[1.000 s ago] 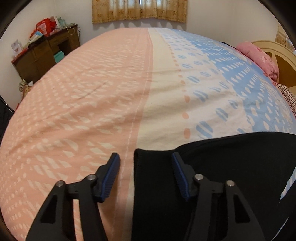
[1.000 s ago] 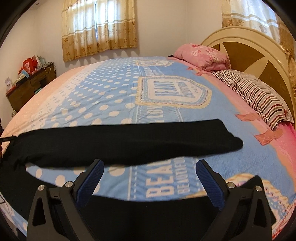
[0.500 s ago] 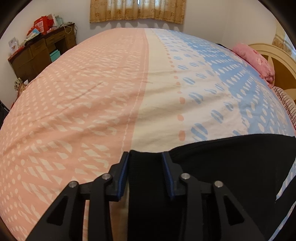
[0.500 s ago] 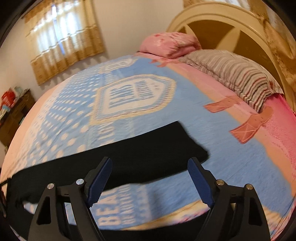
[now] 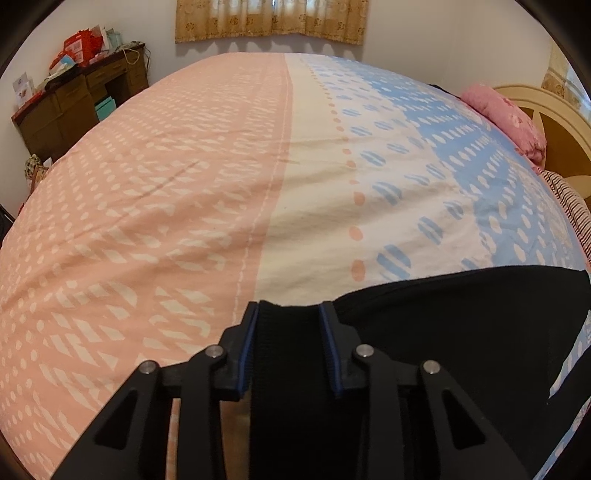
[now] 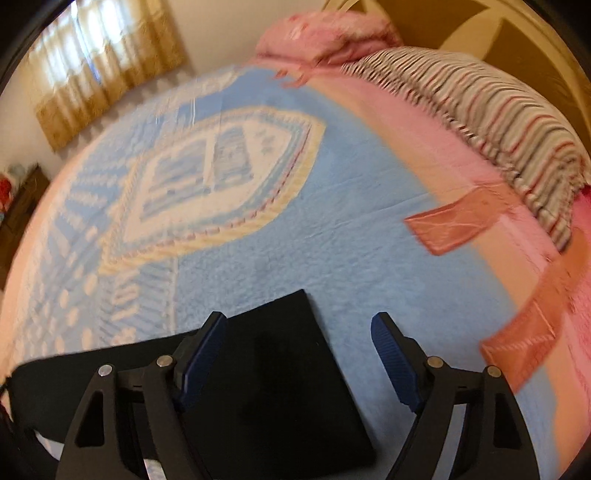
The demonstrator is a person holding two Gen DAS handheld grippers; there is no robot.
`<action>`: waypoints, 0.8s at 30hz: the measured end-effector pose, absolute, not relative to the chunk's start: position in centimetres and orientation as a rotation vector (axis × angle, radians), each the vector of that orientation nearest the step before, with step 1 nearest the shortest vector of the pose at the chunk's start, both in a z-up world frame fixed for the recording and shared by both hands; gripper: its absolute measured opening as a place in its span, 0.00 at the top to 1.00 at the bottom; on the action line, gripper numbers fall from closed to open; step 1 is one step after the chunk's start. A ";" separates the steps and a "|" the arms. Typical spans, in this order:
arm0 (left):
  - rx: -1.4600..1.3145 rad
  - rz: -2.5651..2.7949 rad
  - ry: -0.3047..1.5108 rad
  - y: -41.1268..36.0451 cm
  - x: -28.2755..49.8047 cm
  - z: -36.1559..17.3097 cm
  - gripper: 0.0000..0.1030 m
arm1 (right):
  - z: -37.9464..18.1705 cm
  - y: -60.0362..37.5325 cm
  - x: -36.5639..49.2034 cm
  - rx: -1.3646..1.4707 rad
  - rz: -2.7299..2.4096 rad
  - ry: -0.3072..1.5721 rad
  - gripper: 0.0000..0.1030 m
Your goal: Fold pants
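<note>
Pants (image 5: 461, 332) pinched in left gripper (image 5: 289, 345) jaws, right gripper (image 6: 299, 363) jaws spread, leg end partly hidden, blurred.

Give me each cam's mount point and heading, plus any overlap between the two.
Left wrist: on the left hand-held gripper, low over the bed, facing the curtains and desk; its fingers clamp the pants.
Right wrist: on the right hand-held gripper, facing the headboard and striped pillow; its fingers are open above a pants leg end.
Shared: pants, bed, pink pillow, curtains.
</note>
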State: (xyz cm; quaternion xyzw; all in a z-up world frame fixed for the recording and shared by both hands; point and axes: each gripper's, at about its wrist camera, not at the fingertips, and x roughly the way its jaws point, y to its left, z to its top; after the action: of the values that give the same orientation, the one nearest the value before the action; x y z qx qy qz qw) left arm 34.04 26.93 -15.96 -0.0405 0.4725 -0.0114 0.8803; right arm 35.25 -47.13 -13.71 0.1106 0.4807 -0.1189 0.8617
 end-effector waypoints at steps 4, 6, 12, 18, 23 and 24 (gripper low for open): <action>-0.029 0.017 0.985 26.2 34.2 -15.9 0.60 | -15.1 -47.2 36.7 0.226 -0.231 1.053 0.47; 0.008 0.045 0.988 25.8 34.4 -16.0 0.55 | -15.0 -47.1 36.8 0.215 -0.207 1.050 0.74; 0.065 0.009 0.967 24.8 34.3 -15.4 0.87 | -12.6 -46.2 34.8 0.192 -0.183 0.964 0.95; 0.037 0.020 0.834 25.3 32.1 -12.7 0.87 | -8.3 -45.8 30.0 0.188 -0.139 0.771 0.95; -0.083 -0.033 0.743 27.1 28.8 -10.1 0.87 | -6.6 -46.0 25.4 0.196 -0.097 0.653 0.95; -0.098 -0.046 0.731 27.3 28.2 -9.8 0.87 | -6.5 -46.1 24.3 0.201 -0.086 0.632 0.95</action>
State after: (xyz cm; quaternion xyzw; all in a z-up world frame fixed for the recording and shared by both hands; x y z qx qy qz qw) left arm 28.16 27.31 -9.78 -0.0478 0.3571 -0.0226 0.9326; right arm 24.33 -46.06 -6.49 0.0984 0.3101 -0.0421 0.9447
